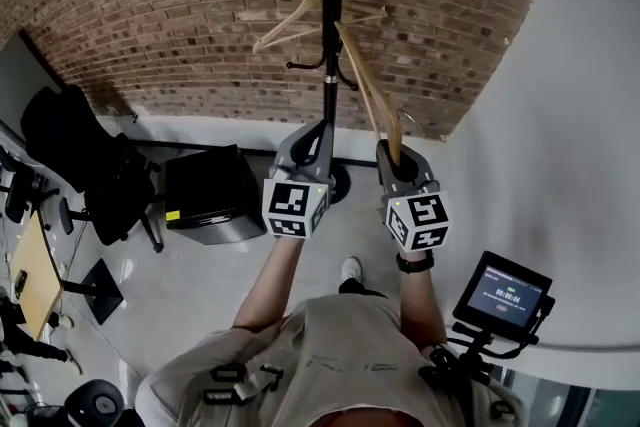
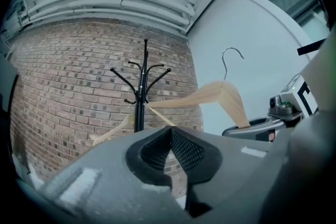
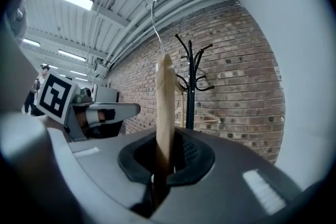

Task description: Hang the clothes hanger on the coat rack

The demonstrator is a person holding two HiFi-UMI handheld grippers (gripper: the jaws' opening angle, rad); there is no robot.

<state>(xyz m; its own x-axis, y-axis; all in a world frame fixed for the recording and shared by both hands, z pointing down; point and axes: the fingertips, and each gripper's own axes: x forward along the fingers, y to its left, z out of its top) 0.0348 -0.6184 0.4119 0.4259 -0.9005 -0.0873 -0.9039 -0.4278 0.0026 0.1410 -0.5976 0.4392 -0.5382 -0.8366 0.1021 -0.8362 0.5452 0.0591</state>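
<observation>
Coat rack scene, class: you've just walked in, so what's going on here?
A person holds a gripper in each hand, facing a black coat rack by a brick wall. The right gripper is shut on a wooden hanger, hook up, not yet on the rack. The left gripper is shut and empty. Another hanger already hangs on the rack.

Floor (image 1: pixel 230 285): pale grey and smooth, running up to a brick wall beyond both grippers.
Coat rack (image 1: pixel 331 35): black pole, standing on the floor just past the tips of the left gripper (image 1: pixel 322 130), to the left of the right gripper (image 1: pixel 391 153).
Wooden hanger (image 1: pixel 285 25): hung on the rack, above both grippers.
Black box (image 1: pixel 210 195): on the floor, left of the left gripper.
Office chair (image 1: pixel 100 175): black, farther left than the box.
Shoe (image 1: pixel 351 269): white, on the floor behind the grippers.
</observation>
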